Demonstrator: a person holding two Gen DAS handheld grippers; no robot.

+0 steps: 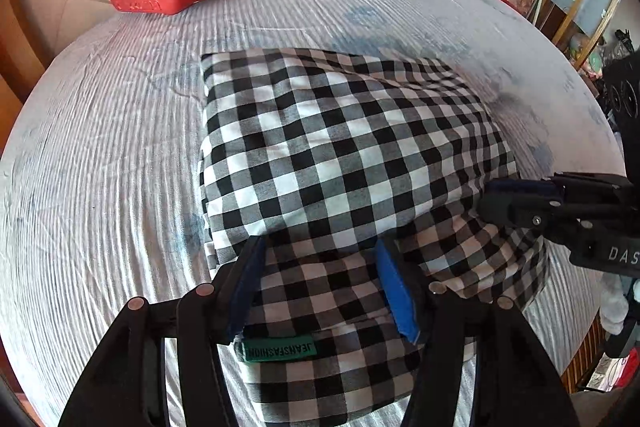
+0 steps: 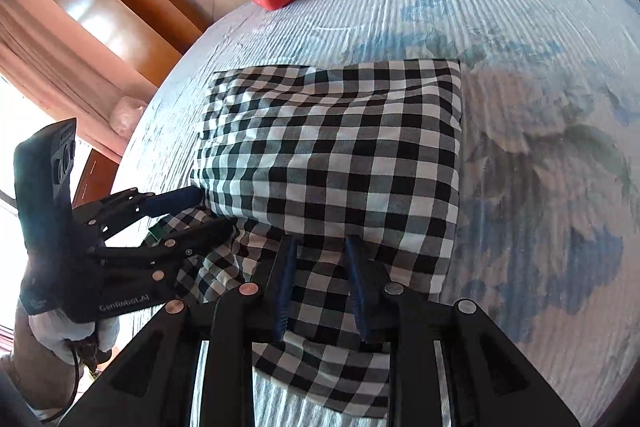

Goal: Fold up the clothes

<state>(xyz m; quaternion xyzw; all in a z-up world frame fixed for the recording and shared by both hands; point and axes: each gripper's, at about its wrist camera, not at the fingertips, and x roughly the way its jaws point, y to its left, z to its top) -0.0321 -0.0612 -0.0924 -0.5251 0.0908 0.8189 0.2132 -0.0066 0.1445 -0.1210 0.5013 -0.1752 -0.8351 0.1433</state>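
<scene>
The left gripper (image 1: 320, 287) is seen with its fingers (image 1: 396, 291) set fairly wide, checked cloth bunched between them; whether it is pinched cannot be told. The right gripper (image 2: 320, 287) is held narrower, fingers (image 2: 358, 291) astride a fold of the checked garment (image 2: 332, 147), which is spread lengthwise away across the bed (image 2: 540, 187).
</scene>
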